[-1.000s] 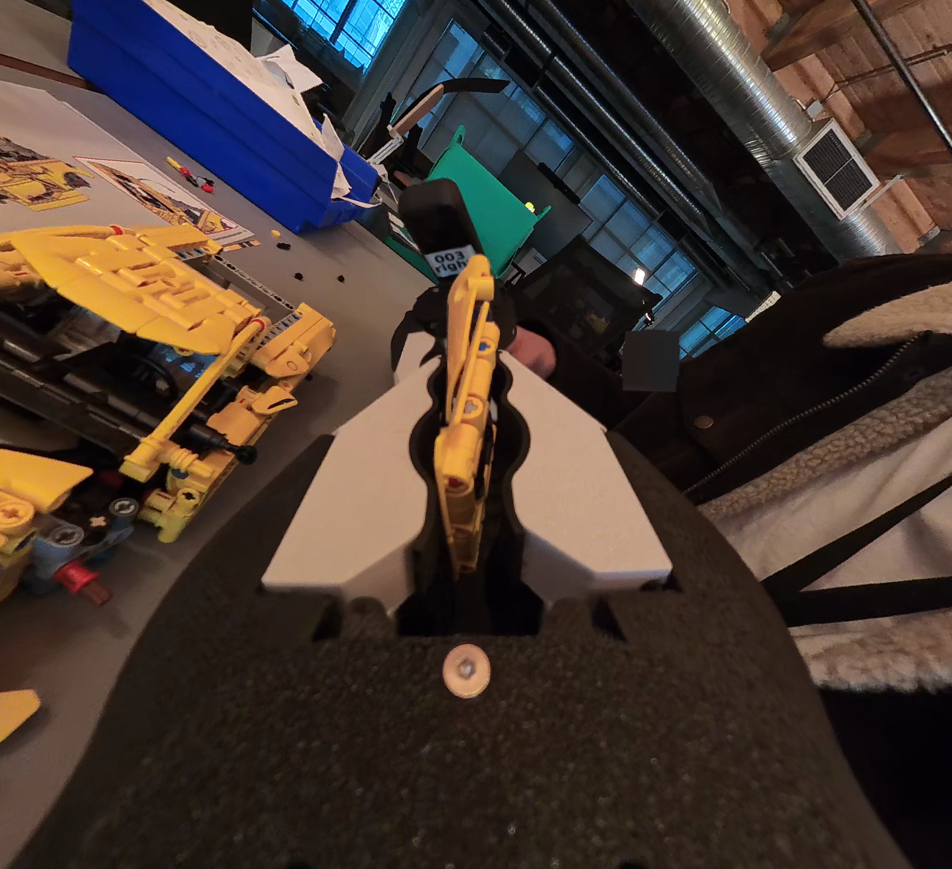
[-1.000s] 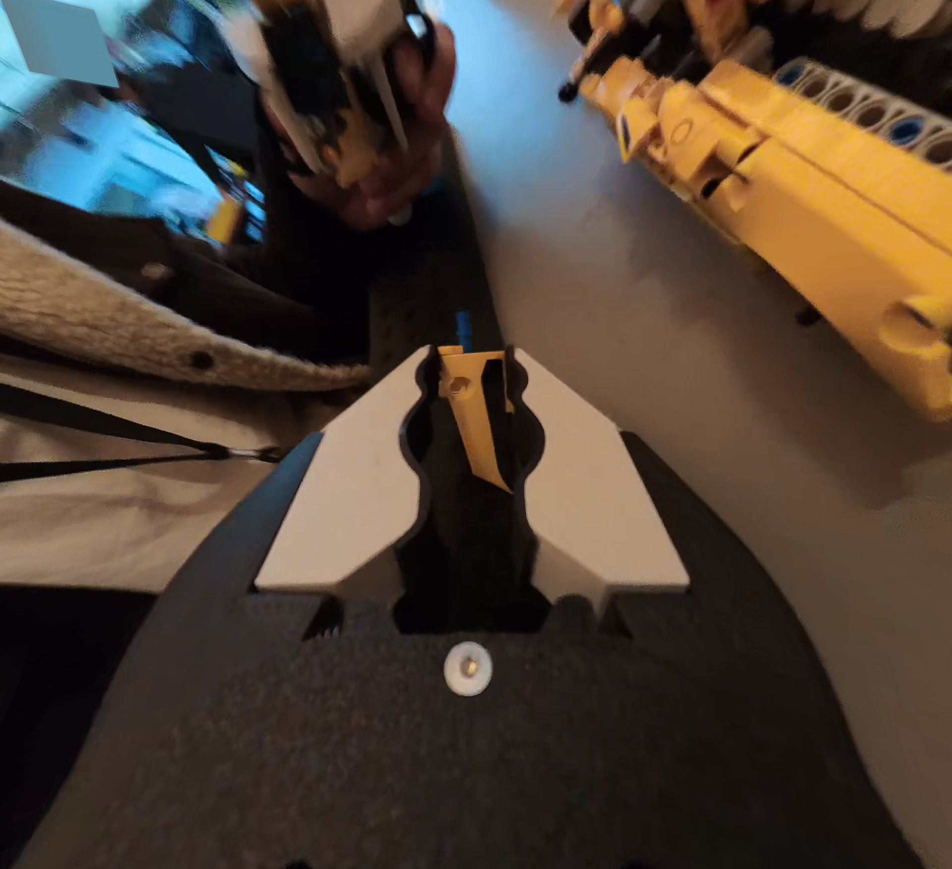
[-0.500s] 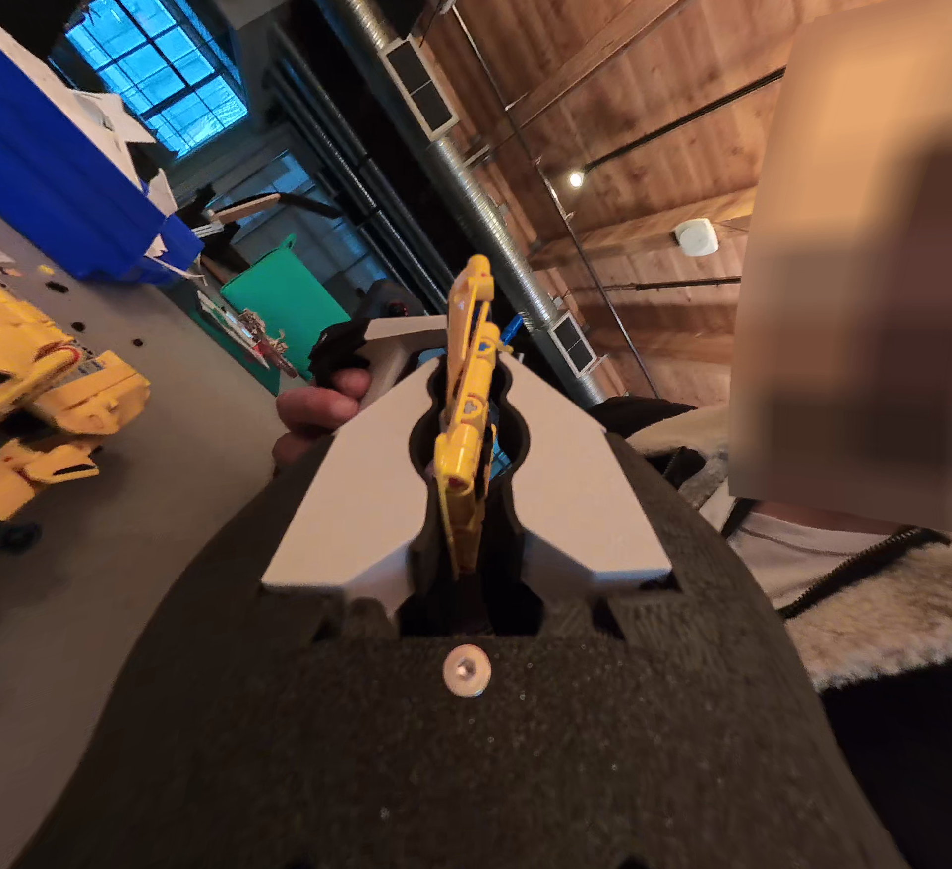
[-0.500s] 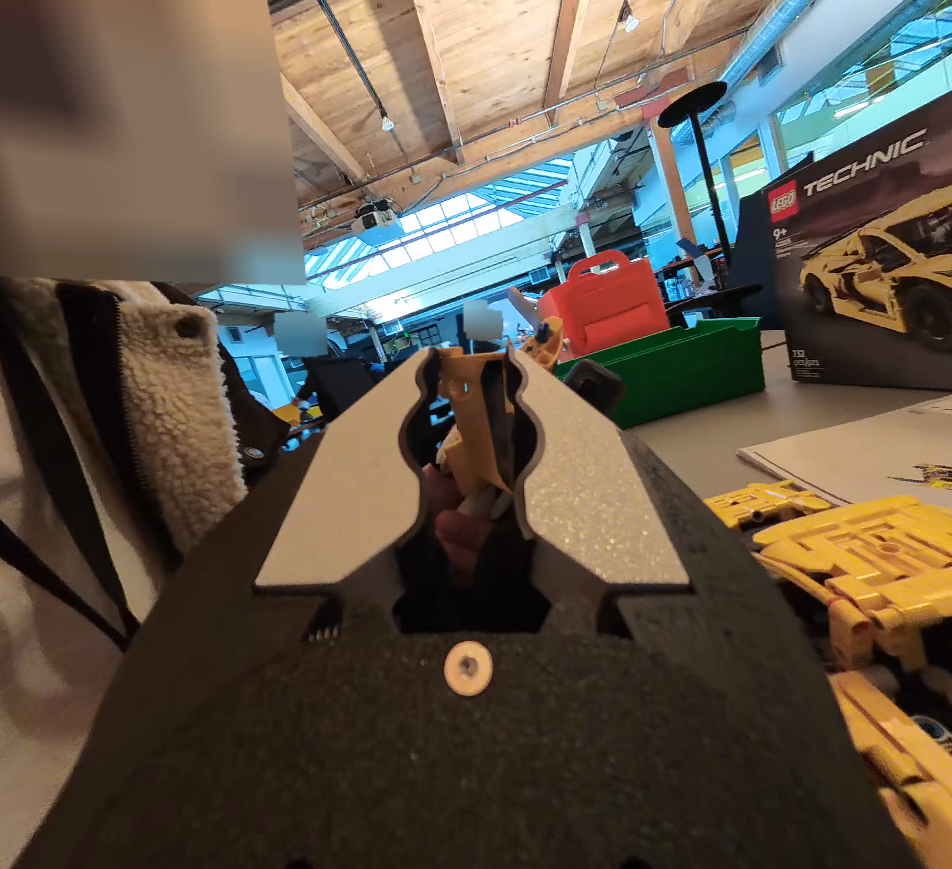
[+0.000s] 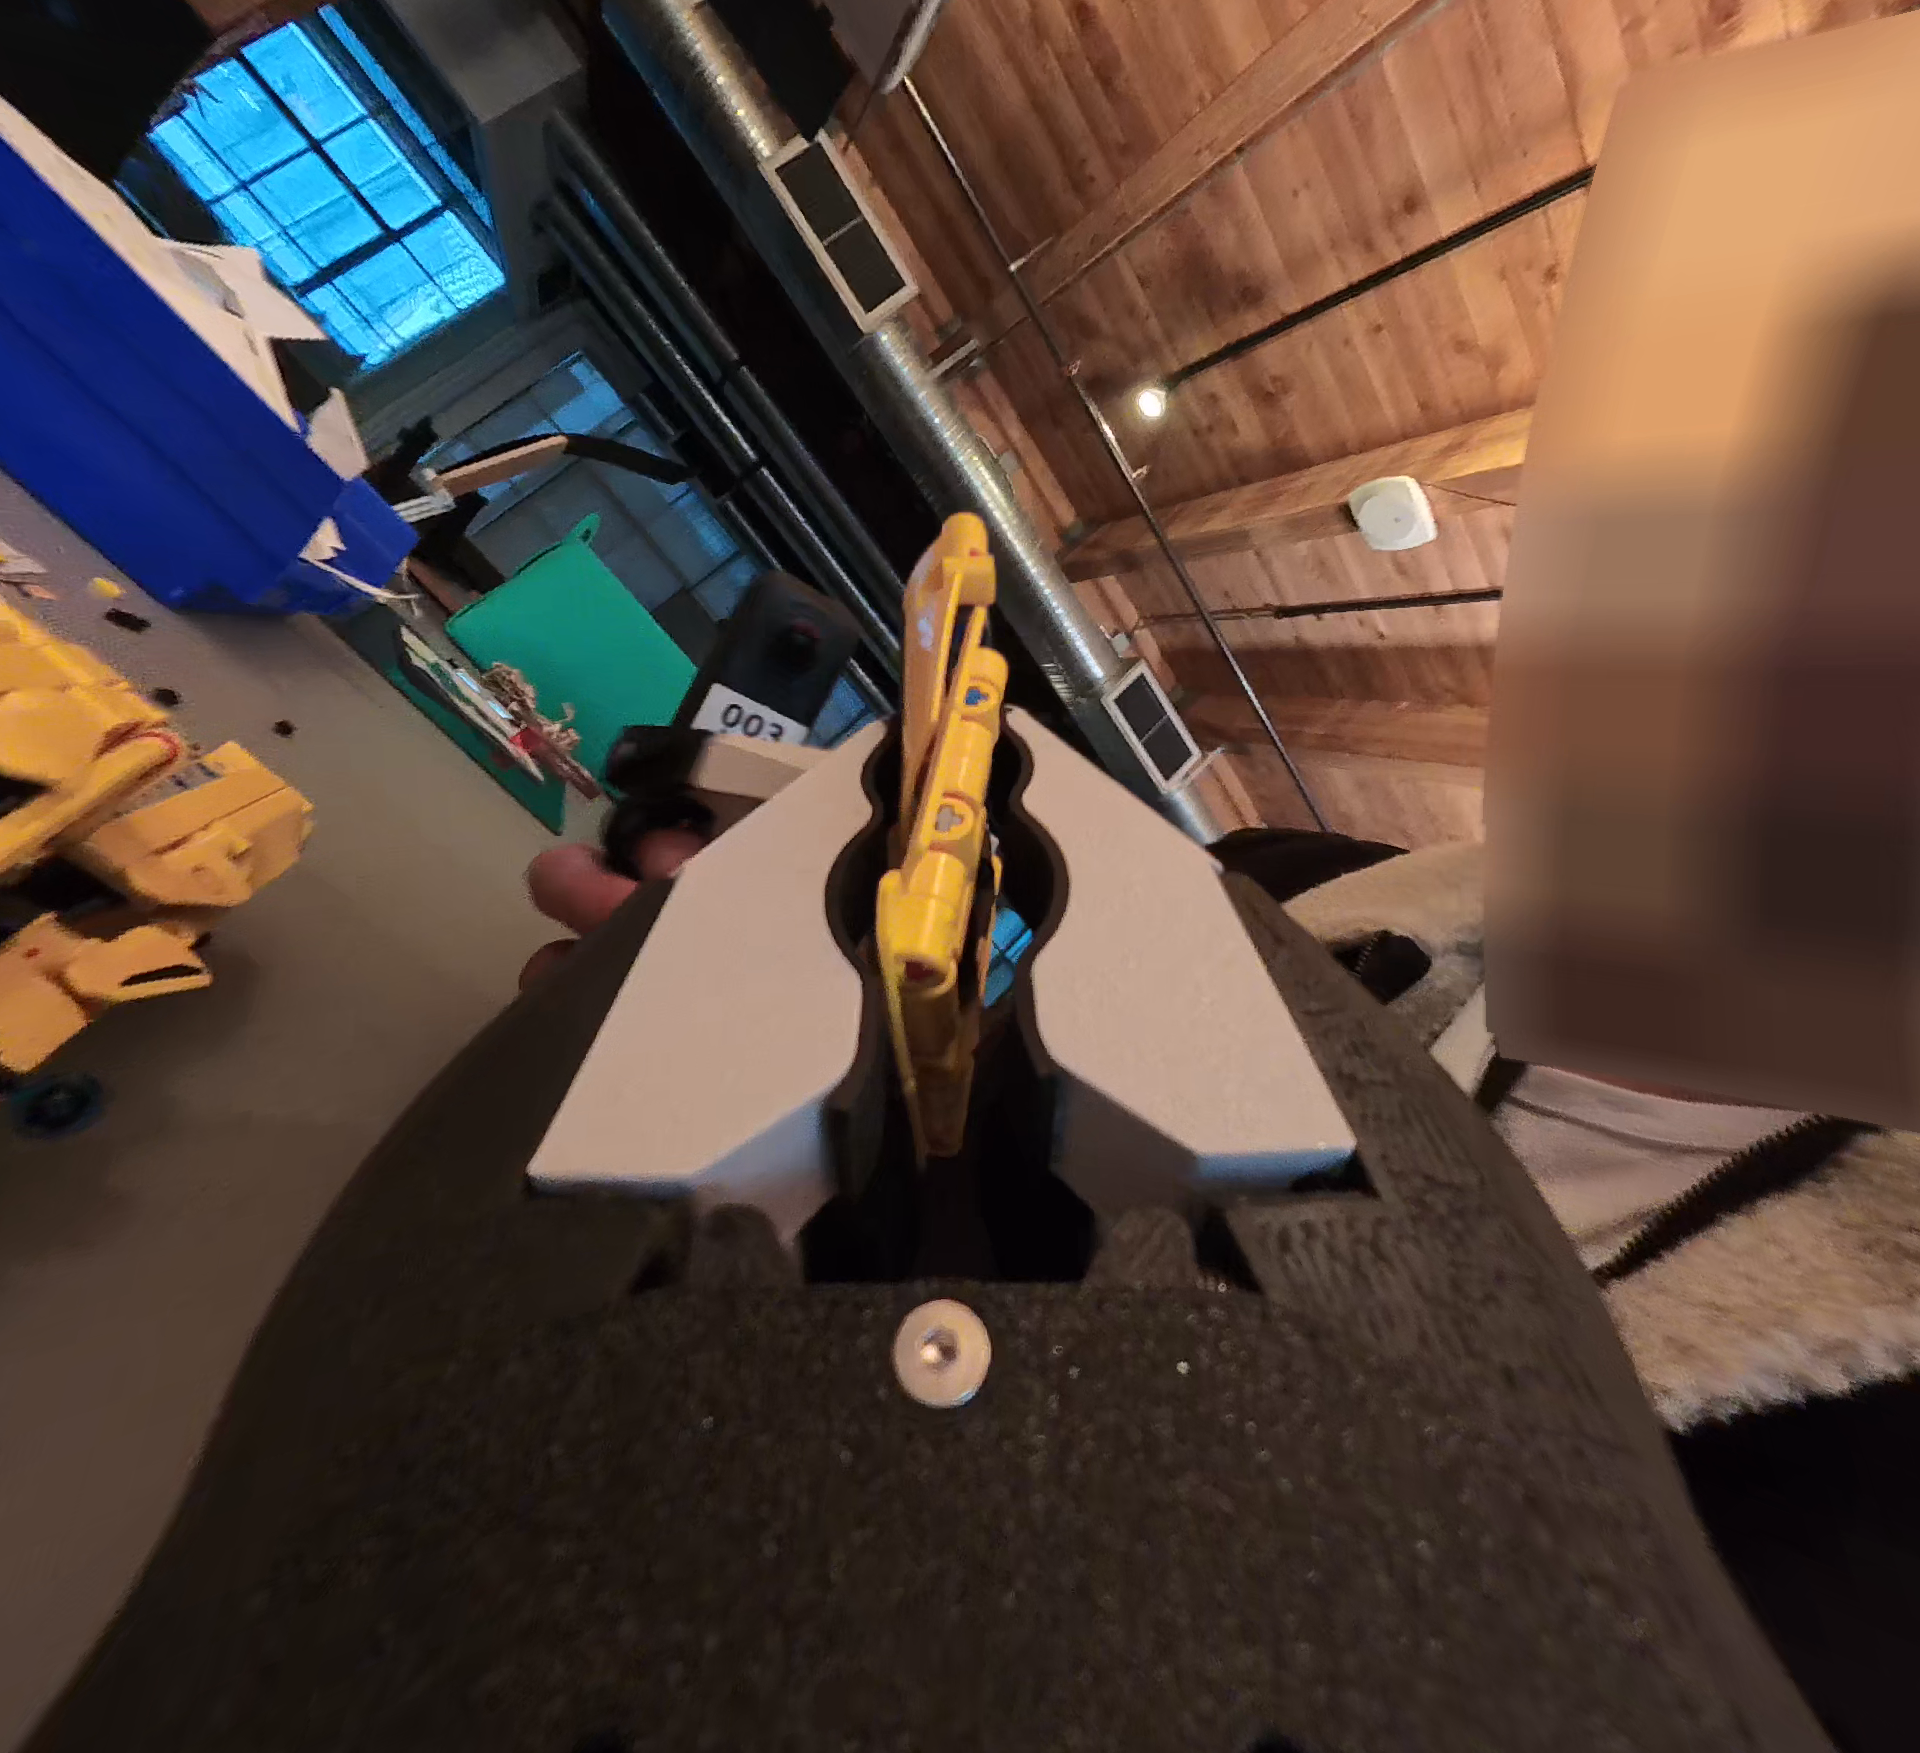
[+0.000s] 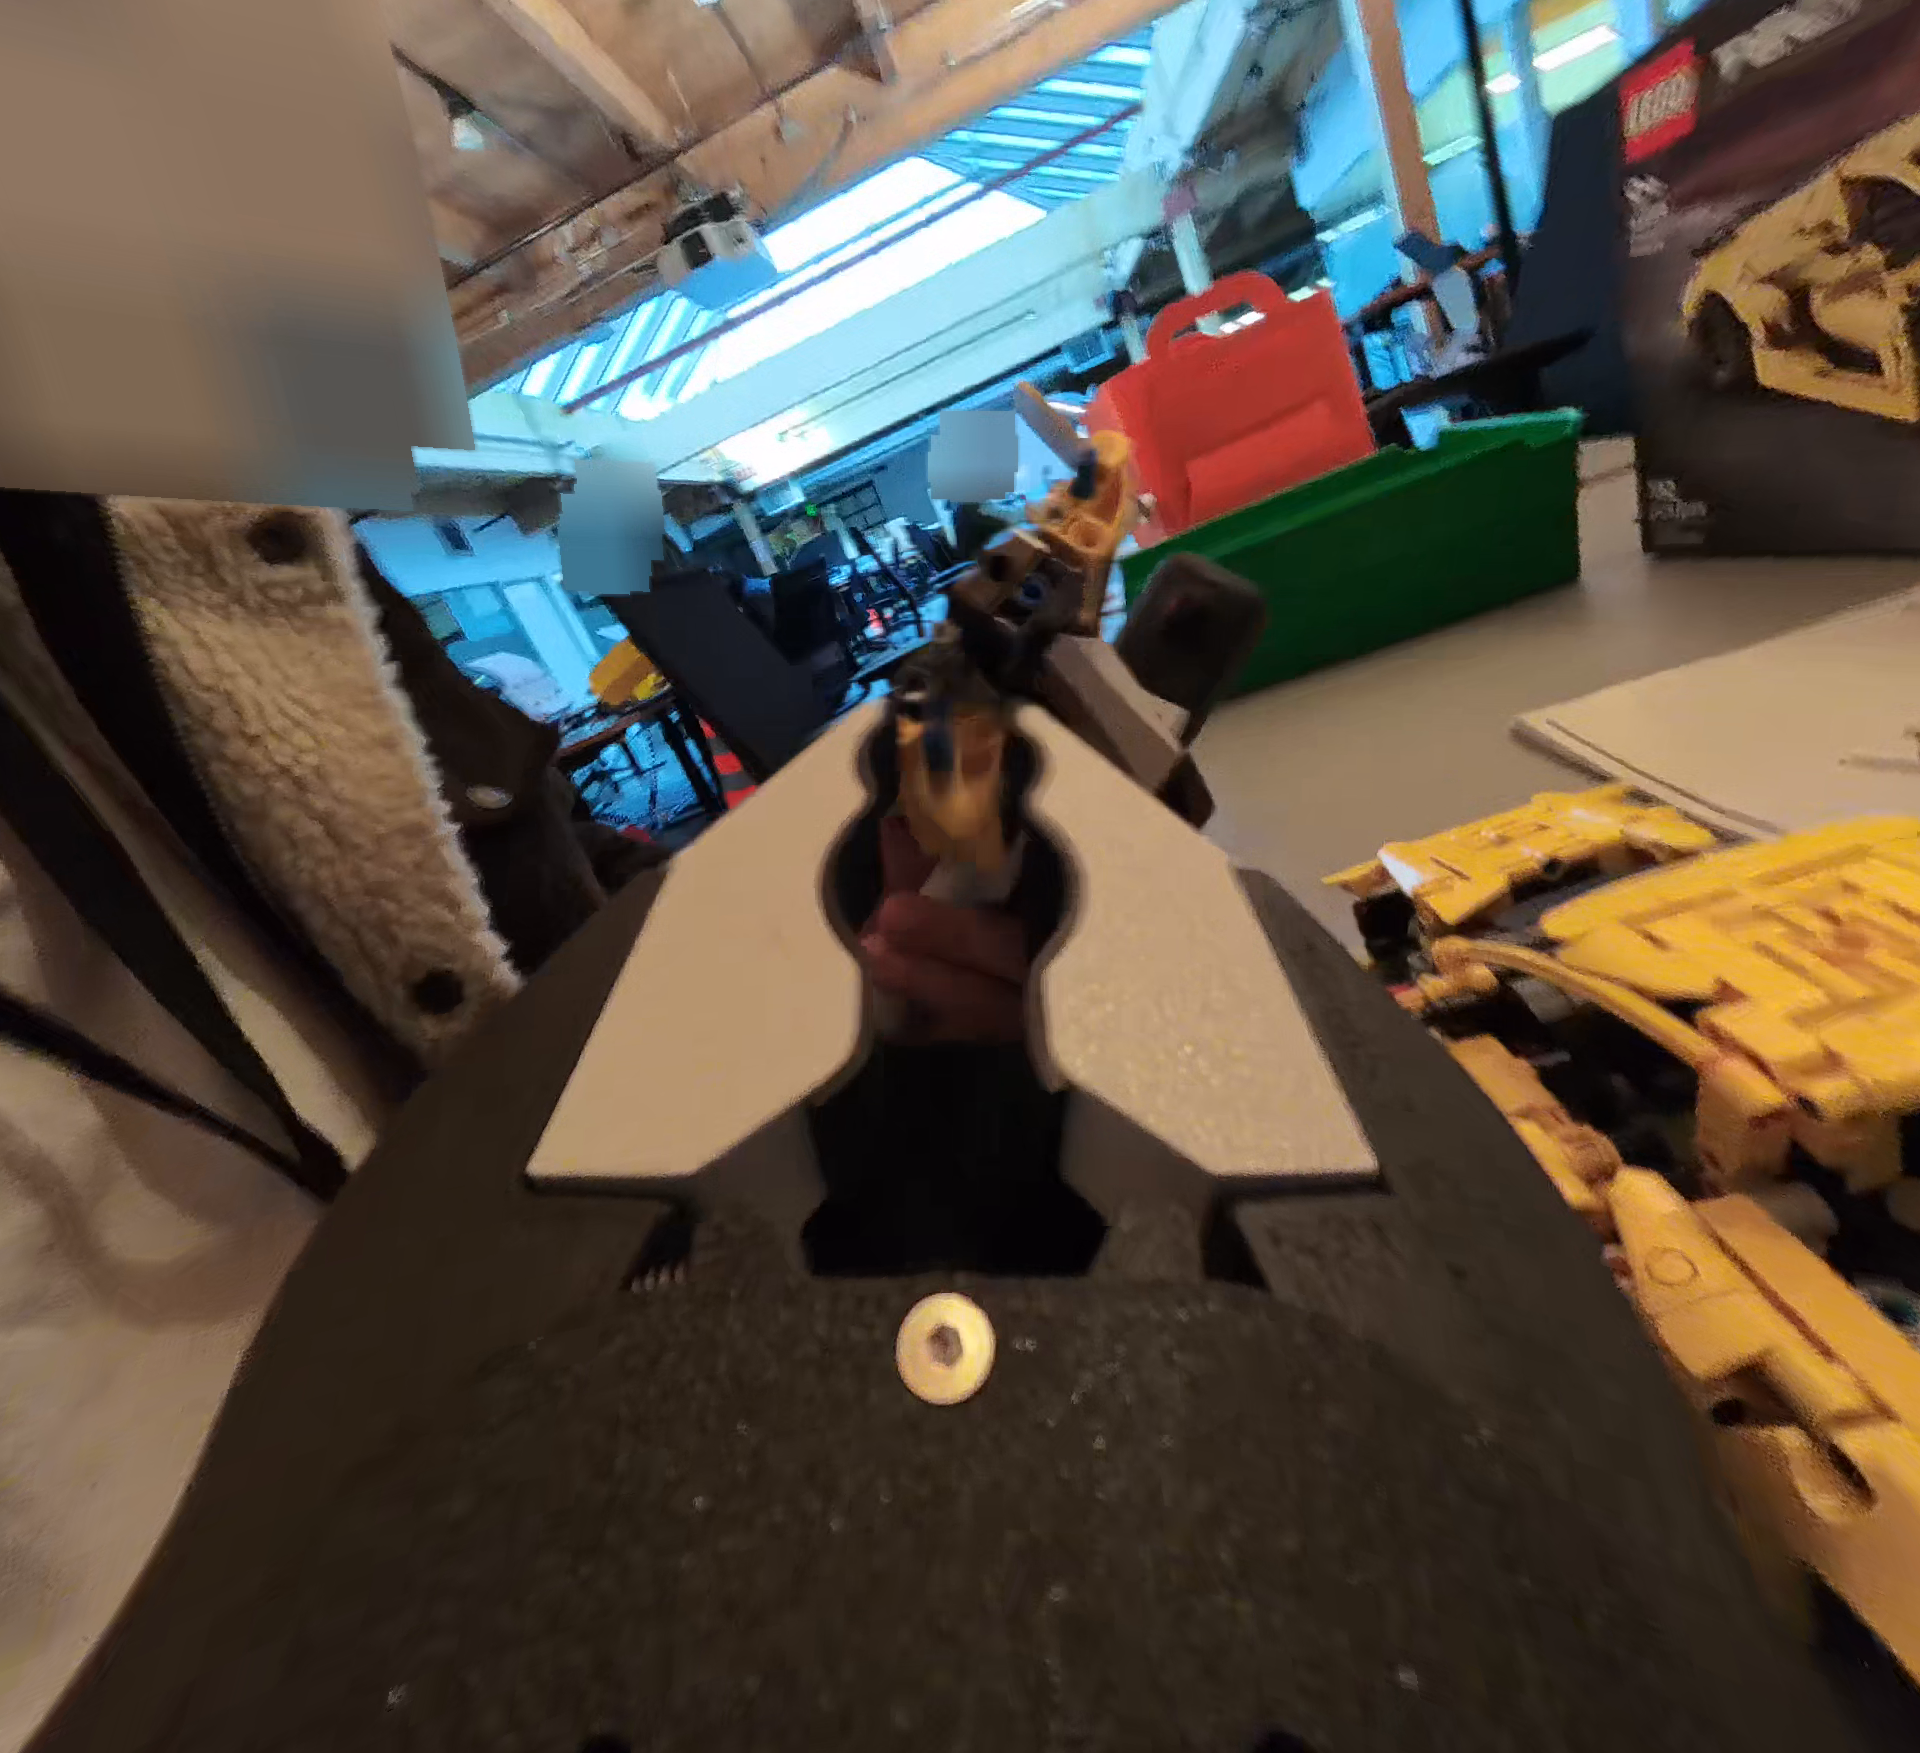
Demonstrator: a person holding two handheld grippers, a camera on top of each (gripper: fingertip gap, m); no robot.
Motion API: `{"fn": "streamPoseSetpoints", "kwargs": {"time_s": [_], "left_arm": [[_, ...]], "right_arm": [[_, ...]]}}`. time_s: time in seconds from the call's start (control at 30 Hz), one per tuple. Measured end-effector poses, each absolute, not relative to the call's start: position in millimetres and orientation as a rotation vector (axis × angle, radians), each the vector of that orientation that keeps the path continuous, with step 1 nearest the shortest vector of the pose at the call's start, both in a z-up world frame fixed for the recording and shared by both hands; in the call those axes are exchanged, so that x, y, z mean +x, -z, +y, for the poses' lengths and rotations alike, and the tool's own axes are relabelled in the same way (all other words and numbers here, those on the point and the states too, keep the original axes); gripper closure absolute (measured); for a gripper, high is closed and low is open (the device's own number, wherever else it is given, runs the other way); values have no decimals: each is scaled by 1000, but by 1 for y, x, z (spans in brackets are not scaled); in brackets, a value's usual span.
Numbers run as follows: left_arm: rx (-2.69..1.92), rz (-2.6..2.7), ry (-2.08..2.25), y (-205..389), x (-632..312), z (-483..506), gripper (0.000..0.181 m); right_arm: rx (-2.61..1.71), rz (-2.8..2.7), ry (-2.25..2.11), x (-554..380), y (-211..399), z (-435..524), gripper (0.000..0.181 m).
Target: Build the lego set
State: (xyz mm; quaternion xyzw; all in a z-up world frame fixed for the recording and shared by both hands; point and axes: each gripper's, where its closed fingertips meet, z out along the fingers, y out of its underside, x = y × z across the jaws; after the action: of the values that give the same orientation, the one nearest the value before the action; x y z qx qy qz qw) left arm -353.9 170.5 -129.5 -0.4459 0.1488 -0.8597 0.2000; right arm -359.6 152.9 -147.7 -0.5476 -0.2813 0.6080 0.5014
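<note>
Yellow sub-assembly (image 5: 940,856) is clamped edge-on between my left gripper (image 5: 943,768) jaws, sticking well out past the tips, both grippers raised off the table. Right gripper (image 6: 951,768) is pinched on a small yellow piece (image 6: 951,789) just inside its tips; that view is blurred, so I can't make out the piece's shape or which way it faces.

In the right wrist view the left gripper (image 6: 1049,623) sits just ahead of my jaws, its part poking up beyond them. The two parts look near each other, contact unclear.

Main yellow car model (image 6: 1683,1007) lies on the grey table (image 5: 343,955), off to the right of the right jaws and left of the left jaws. Green bin (image 6: 1392,529) and set box (image 6: 1787,332) are well beyond.

My read: mating step, joining the small piece to the sub-assembly mid-air. To do it well:
- hold the left still, move only the right
- line pin and hole on one axis before pushing
- press straight, no twist; the edge-on grip could let the part pivot
- keep both clamped until seated
</note>
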Motion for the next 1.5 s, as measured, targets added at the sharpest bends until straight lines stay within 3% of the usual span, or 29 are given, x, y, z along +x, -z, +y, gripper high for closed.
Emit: {"fn": "streamPoseSetpoints", "kwargs": {"time_s": [0.03, 0.1, 0.37, 0.43, 0.5, 0.7, 1.1, 1.27, 1.5], "left_arm": [[-1255, 418, 2386, 130, -354, 171, 167], [-1244, 405, 2384, 129, -359, 174, 167], [-1475, 611, 2079, 150, -368, 183, 167], [-1518, 686, 1971, 157, -367, 181, 167], [-1530, 707, 1960, 160, -364, 177, 167], [-1580, 786, 1926, 169, -353, 169, 167], [-1593, 787, 1924, 173, -351, 169, 167], [-1600, 832, 1887, 176, -348, 165, 167], [-1596, 851, 1879, 177, -346, 164, 167]], "right_arm": [[-1317, -714, -1465, -360, 147, 149, 174], [-1373, -743, -1394, -356, 155, 153, 181], [-1695, -807, -1099, -300, 187, 175, 181], [-1820, -816, -1020, -276, 199, 175, 174], [-1979, -831, -947, -253, 222, 169, 155], [-2155, -1049, -644, -205, 273, 140, 149], [-1634, -2050, -215, -178, 282, 151, 144], [-1494, -2363, 6, -183, 287, 158, 155], [-1328, -2520, -28, -202, 287, 155, 142]]}}
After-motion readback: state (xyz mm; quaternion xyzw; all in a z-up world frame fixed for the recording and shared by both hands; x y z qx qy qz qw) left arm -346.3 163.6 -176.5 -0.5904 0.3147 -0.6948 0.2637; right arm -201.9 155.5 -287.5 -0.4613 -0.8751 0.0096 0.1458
